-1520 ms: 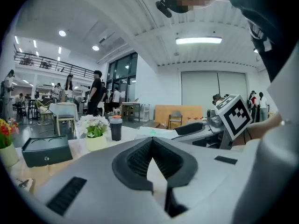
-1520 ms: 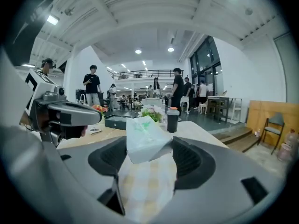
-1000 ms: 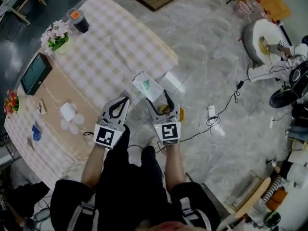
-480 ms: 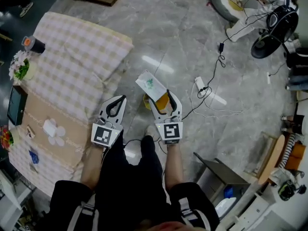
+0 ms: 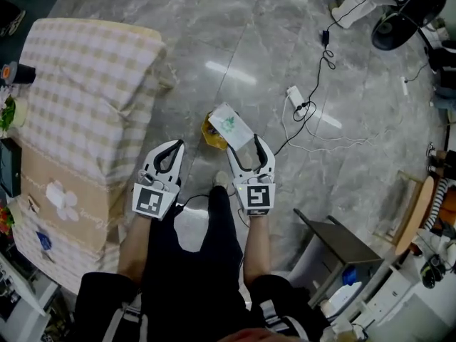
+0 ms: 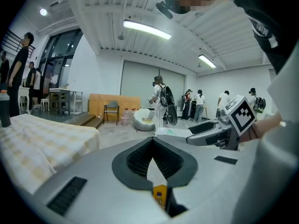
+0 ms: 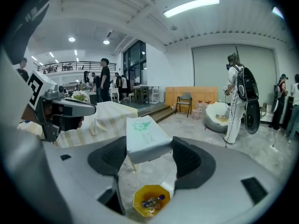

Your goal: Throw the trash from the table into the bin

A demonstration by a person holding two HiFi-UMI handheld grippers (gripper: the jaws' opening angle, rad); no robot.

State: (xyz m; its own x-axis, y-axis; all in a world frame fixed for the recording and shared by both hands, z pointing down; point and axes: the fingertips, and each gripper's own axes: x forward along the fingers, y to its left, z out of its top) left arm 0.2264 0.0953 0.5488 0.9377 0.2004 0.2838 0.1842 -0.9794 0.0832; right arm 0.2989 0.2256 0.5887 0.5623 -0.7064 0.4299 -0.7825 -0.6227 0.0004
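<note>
Right tool (image 5: 246, 145): pinching white carton (image 5: 229, 125), above yellow bin (image 5: 208, 134) on the floor.
Left tool (image 5: 169, 148): pressed together, empty.
Risk: carton looks off-centre; dropped now, it may clip the rim and land outside.
Room: open floor; worktop (image 5: 85, 84) edge left, cable (image 5: 313, 123) right.

The head camera looks steeply down from above the person onto the floor (image 5: 285, 63), with the counter (image 5: 85, 70) at left. The camera on the left tongs (image 6: 152, 141) sits low and looks level across the room. The one on the right tongs (image 7: 149, 146) does likewise, close on the white box (image 7: 140, 129). All three share the yellow bin (image 5: 209, 134) and the counter.
</note>
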